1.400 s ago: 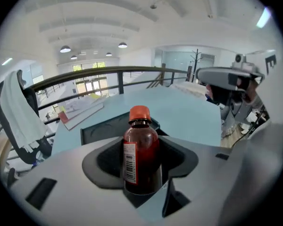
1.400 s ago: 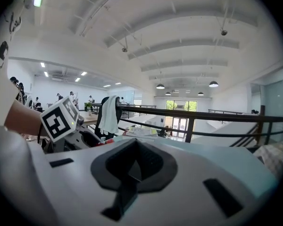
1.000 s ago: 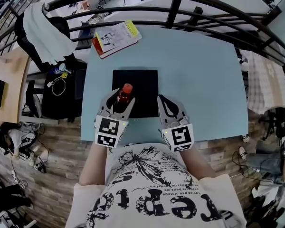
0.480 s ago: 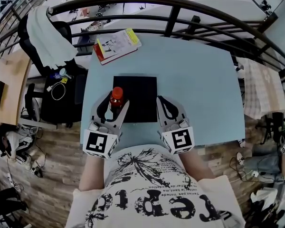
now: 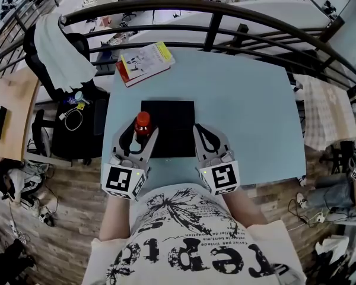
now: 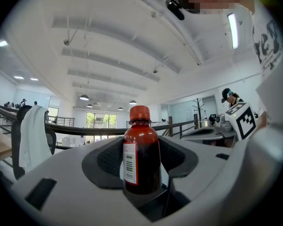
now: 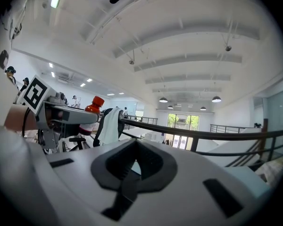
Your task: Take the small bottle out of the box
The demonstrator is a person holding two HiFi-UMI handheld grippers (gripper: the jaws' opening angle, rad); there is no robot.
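The small bottle (image 5: 142, 123) holds dark red liquid and has a red cap and a white barcode label. It stands upright between the jaws of my left gripper (image 5: 139, 134), which is shut on it, above the front left corner of the black box (image 5: 173, 116). In the left gripper view the bottle (image 6: 141, 154) fills the gap between the dark pads. My right gripper (image 5: 200, 130) rests at the box's front right corner, shut with nothing in it. The right gripper view shows its pads (image 7: 114, 166) closed together and the bottle's cap (image 7: 97, 101) off to the left.
The box lies on a light blue table (image 5: 249, 105). A book with a yellow and red cover (image 5: 143, 61) sits at the far left corner. A dark curved railing (image 5: 225, 13) runs behind the table. A chair draped with white cloth (image 5: 56, 46) stands to the left.
My left gripper has carried the bottle left and back toward the person, off the box's middle, and the bottle now stands more upright. The right gripper has hardly moved.
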